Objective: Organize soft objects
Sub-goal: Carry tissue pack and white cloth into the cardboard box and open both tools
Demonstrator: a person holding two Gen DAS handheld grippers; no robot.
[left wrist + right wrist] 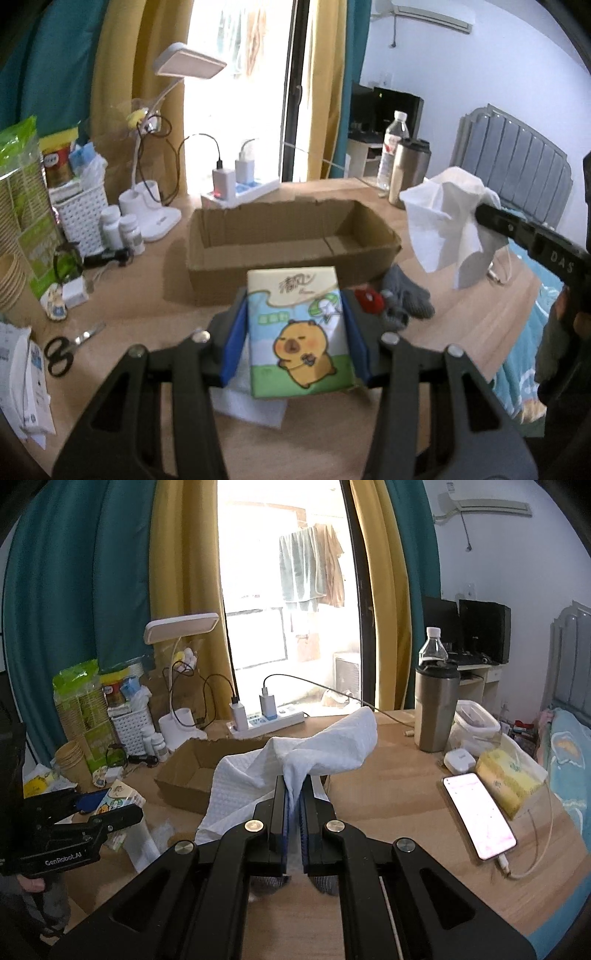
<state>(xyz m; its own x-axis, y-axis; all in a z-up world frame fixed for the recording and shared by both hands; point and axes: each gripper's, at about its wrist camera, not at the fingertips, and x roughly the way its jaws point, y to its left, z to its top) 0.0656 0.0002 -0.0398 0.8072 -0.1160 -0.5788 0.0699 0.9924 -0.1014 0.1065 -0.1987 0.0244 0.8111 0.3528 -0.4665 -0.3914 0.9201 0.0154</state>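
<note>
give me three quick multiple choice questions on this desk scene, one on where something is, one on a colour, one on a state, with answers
1. Where does the cardboard box sit relative to the tissue pack in the left wrist view?
A. Behind it, farther from the camera
B. On top of it
C. Under the scissors

2. What colour is the cloth held by the right gripper?
A. Red
B. White
C. Green

3. What is the state of the left gripper?
A. Open, holding nothing
B. Shut on the tissue pack
C. Shut on a glove

Answers:
1. A: the box lies beyond the pack, on the desk.
2. B: the draped cloth is plainly white in both views.
3. B: both blue pads press the sides of the pack.
</note>
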